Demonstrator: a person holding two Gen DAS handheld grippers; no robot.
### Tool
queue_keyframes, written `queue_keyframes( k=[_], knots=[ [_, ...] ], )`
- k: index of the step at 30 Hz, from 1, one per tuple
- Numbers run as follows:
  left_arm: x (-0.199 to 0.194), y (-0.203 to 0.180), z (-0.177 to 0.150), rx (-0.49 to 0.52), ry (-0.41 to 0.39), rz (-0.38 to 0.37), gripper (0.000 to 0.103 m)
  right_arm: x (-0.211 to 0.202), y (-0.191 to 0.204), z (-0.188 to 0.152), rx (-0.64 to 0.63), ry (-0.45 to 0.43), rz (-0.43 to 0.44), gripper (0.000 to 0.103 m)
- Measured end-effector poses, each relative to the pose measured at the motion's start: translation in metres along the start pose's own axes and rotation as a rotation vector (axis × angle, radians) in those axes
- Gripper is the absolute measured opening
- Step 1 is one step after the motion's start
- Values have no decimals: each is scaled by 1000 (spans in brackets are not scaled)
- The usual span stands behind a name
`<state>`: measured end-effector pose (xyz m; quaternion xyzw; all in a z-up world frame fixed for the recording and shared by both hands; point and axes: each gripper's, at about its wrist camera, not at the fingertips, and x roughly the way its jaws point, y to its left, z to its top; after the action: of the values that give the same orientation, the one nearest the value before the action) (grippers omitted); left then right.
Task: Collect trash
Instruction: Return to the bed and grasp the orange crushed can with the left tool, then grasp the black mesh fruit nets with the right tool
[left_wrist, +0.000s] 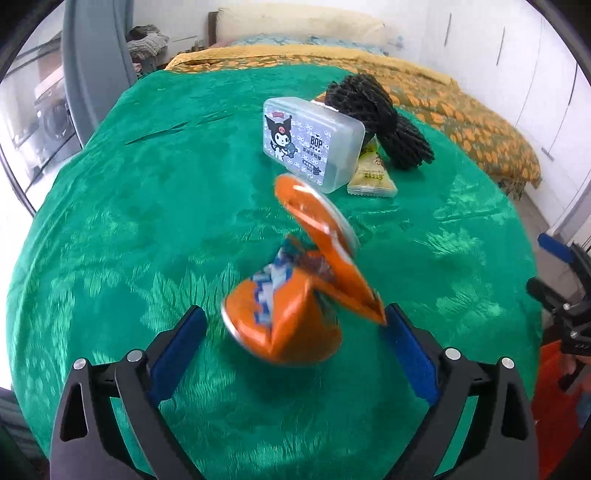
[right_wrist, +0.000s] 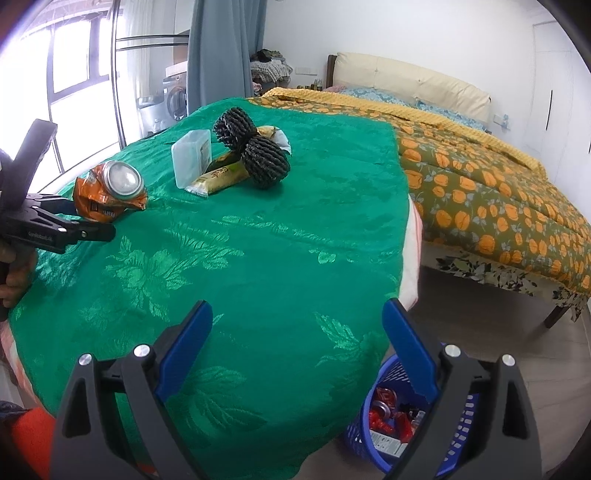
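Left tongs (left_wrist: 293, 321): wide open, nothing clamped. Crushed orange can (left_wrist: 291, 295) sits between the two blue pads on the green-clothed bench (left_wrist: 110, 240). Its torn edge looks like it's at the right pad (left_wrist: 410, 354), can't tell if actually touching. Left pad is apart from it. Can is blurred in the left wrist view.

From the right wrist view the same can (right_wrist: 110, 192) lies on its side at the bench's left part, silver end facing up and toward the camera, with the left tongs (right_wrist: 86, 219) right at it.

Right tongs (right_wrist: 297, 339): wide open, empty, hovering over the near-right edge of the bench (right_wrist: 258, 240), well apart from the can.

Other trash still on the bench, grouped further back:
- clear plastic box (left_wrist: 314, 144) with a cartoon label, standing on its edge
- yellow snack wrapper (left_wrist: 371, 173) lying just beside the box, partly tucked behind it
- black foam net (left_wrist: 380, 118), twisted into two lumps, behind the box and over the wrapper

Blue basket (right_wrist: 402, 421) on the floor below the bench's right edge, partly hidden by the right tongs. Red cans and wrappers are visible inside it.

Bed (right_wrist: 480, 177) with an orange floral cover beyond the bench.
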<state>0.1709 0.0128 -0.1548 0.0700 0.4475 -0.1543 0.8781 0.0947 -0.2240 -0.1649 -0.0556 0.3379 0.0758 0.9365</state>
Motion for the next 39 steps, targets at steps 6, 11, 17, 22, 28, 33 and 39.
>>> queue_keyframes(
  k=[6,11,17,22,28,33,39],
  knots=[
    [12,-2,9,3,20,33,98,28,-10,51,-8,37,27,90],
    [12,-1,8,-3,16,32,98,89,-1,113,-49,111,91,90],
    [12,0,8,-5,16,28,98,142,12,148,13,182,161,78],
    [12,0,8,-8,16,25,98,131,11,142,65,192,223,47],
    [12,0,8,-6,16,27,98,69,-19,111,169,264,92,47],
    [11,-1,7,-5,15,32,98,48,-24,72,244,377,40,56],
    [10,0,6,-8,13,35,98,30,-8,45,321,348,177,77]
  ],
)
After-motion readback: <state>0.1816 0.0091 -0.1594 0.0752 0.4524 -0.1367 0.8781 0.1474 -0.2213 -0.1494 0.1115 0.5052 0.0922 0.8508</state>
